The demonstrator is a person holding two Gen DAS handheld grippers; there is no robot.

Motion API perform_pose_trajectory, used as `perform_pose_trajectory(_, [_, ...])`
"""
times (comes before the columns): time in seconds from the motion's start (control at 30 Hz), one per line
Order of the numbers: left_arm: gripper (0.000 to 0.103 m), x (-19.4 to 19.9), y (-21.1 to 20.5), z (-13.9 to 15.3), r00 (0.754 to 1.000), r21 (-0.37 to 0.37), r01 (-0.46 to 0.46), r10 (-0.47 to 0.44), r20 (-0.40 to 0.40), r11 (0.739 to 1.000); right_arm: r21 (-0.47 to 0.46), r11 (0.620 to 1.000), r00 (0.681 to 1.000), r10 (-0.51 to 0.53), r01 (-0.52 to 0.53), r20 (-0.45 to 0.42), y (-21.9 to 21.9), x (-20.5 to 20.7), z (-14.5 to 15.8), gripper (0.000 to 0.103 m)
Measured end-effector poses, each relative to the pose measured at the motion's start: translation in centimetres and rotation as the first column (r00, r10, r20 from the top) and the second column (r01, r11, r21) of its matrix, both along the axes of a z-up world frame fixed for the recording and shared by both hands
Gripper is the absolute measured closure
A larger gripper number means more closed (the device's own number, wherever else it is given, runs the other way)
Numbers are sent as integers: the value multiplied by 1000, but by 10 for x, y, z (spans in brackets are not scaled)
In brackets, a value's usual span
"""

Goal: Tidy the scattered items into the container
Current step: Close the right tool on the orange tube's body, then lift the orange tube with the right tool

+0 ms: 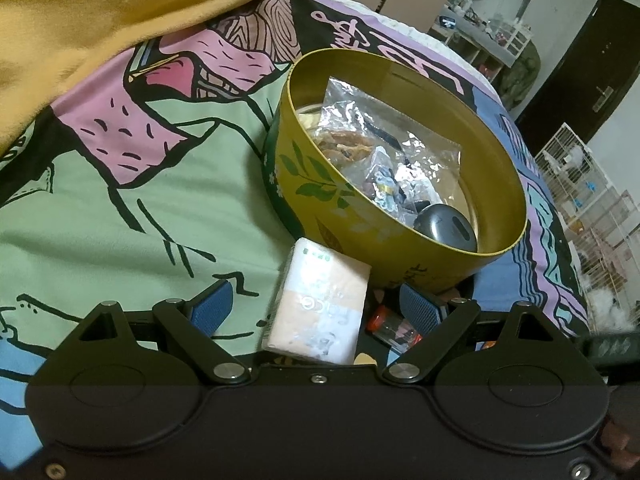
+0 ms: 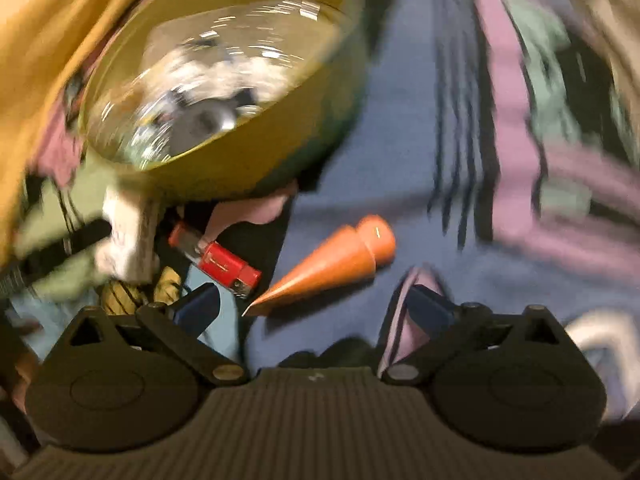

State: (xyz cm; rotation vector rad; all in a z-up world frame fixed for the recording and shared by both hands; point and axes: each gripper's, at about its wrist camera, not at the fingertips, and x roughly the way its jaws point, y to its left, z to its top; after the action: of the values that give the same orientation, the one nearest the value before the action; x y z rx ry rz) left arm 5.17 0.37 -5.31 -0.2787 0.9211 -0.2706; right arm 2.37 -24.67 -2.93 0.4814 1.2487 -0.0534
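Observation:
A round yellow tin point(image 1: 496, 196) with a leaf pattern stands on the patterned bed cover and holds plastic snack bags point(image 1: 372, 136) and a grey mouse point(image 1: 446, 226). My left gripper point(image 1: 316, 308) is open with a white and peach tissue pack point(image 1: 320, 300) between its fingers, just in front of the tin. A red lighter point(image 1: 394, 326) lies beside the pack. In the blurred right wrist view my right gripper point(image 2: 316, 304) is open above an orange cone point(image 2: 332, 264). The red lighter point(image 2: 218, 260), the tissue pack point(image 2: 128, 236) and the tin point(image 2: 256, 168) lie to its left.
A yellow blanket point(image 1: 80, 20) covers the bed's far left. A white wire cage point(image 1: 592, 200) and a dark door point(image 1: 580, 60) stand beyond the bed's right edge. The left gripper's finger point(image 2: 76, 236) shows dark at the left of the right wrist view.

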Motion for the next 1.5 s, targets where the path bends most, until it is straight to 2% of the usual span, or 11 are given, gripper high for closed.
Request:
perform_pose_trajectory(0.1, [13,1,-2,-1,1000,4,5,-5,-3,1000,168,979,993,-113,115,-24,-16,-3,-10,2])
perform_pose_trajectory(0.23, [13,1,-2,-2,1000,7,8,-8,-6,1000,163,970,984,-178,179,-20,-20,6,-18,12])
perform_pose_trajectory(0.33, [13,1,-2,-2,1000,5,5,-5,-5,1000,114,980,987,-160,162,-20,-15,12,-21,37])
perform_pose_trajectory(0.4, [13,2,-2,-2,1000,5,5,-5,-4,1000,17,992,992,-125,125,-14,-9,14,-21,71])
perform_pose_trajectory(0.83, [13,2,0,-3,1000,-7,2,-2,-10,1000,-184,978,968,135,-96,213,21,-16,34,84])
perform_pose_trajectory(0.9, [13,1,-1,-2,1000,-2,5,-5,-9,1000,-196,974,962,159,-115,224,21,-14,42,102])
perform_pose_trajectory(1.03, [13,1,-1,-3,1000,1,4,-4,-12,1000,-173,971,967,191,-162,169,19,-2,41,88])
perform_pose_trajectory(1.1, [13,1,-1,-2,1000,0,2,-2,-13,1000,-217,963,970,194,-160,146,21,-3,38,19])
perform_pose_trajectory(1.13, [13,1,-1,-2,1000,-1,2,-2,-13,1000,-256,951,964,214,-170,155,25,-5,37,5])
perform_pose_trajectory(1.37, [13,2,-2,-4,1000,4,4,-4,-16,1000,-306,926,942,285,-222,179,46,7,25,0])
perform_pose_trajectory(1.5, [13,2,0,-3,1000,0,-2,2,-19,1000,-165,964,971,224,-207,87,33,25,2,20])
